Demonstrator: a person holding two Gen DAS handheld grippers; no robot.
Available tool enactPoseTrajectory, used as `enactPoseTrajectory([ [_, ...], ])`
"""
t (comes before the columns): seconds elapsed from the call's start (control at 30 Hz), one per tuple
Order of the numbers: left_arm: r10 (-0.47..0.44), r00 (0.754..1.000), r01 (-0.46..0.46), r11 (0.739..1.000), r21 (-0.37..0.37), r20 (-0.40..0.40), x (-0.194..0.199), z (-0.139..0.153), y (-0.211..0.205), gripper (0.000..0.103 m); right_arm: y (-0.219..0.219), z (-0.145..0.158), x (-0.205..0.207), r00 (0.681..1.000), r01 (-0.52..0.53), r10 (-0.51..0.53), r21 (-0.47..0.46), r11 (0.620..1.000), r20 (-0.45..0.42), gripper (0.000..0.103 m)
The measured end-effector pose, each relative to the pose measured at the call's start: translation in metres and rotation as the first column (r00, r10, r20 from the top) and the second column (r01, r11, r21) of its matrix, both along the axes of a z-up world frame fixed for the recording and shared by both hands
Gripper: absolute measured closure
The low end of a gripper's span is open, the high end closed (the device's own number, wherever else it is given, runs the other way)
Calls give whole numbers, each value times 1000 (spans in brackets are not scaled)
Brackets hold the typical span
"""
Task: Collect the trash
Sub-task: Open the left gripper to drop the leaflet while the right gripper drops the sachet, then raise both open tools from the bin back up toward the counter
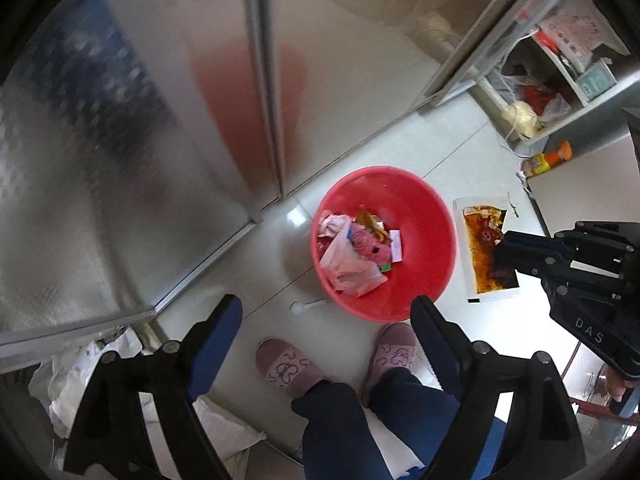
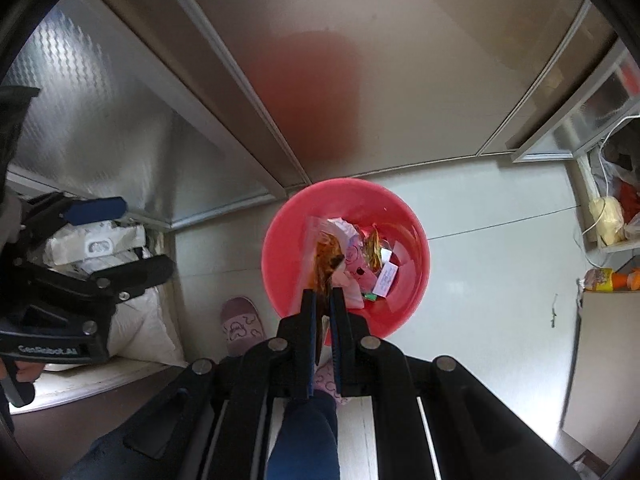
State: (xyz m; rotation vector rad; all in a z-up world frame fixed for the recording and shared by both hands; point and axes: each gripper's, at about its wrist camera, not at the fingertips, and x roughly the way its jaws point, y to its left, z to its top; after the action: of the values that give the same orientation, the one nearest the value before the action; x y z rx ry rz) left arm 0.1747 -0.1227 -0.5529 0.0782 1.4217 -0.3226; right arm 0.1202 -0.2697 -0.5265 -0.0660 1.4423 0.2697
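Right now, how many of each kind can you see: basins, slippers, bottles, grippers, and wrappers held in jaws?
basin: 1
slippers: 2
bottle: 1
grippers: 2, the left gripper open and the right gripper shut
wrapper held in the right jaws: 1
Total: 7

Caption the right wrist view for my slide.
Right gripper holds a wrapper over the red basin of trash.

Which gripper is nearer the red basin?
Right. The right gripper, shut on a printed wrapper, hangs directly over the red basin. The left gripper is open and empty, short of the rim.
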Motion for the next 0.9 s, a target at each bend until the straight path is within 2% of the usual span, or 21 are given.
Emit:
enactPoseTrajectory([
  [0.1,9,1000,-9,1000,-7,3,0,1,6,18,5,-2,0,1000,0,0,0,1000,-18,94],
  [0.13,11,1000,-11,1000,-7,4,0,2,8,18,6,0,-1,1000,0,0,-3,1000,-17,88],
  [0.2,16,1000,-16,1000,-7,8,2,5,10,18,7,3,-1,1000,7,-7,-11,1000,-13,68],
  [0.23,15,1000,-15,1000,-8,11,3,7,11,18,7,5,0,1000,11,-11,-18,1000,-12,48],
  [0.27,12,1000,-12,1000,-4,17,4,12,11,18,7,7,0,1000,19,-19,-24,1000,-12,35],
  [0.33,4,999,-4,1000,4,40,5,23,10,18,9,16,-1,999,38,-38,-18,999,-7,32],
  [0.43,-10,997,9,1000,20,71,8,42,9,18,9,32,-1,998,56,-56,-33,998,13,21],
  [0.53,-32,995,30,999,28,93,9,69,5,18,8,58,-2,996,78,-76,-44,996,40,14],
  [0.63,-46,993,43,999,28,109,10,104,2,18,5,91,-4,992,100,-95,-55,993,79,5],
  [0.9,-41,978,39,999,13,205,-3,222,-3,18,1,206,-15,970,132,-120,-48,990,210,2],
])
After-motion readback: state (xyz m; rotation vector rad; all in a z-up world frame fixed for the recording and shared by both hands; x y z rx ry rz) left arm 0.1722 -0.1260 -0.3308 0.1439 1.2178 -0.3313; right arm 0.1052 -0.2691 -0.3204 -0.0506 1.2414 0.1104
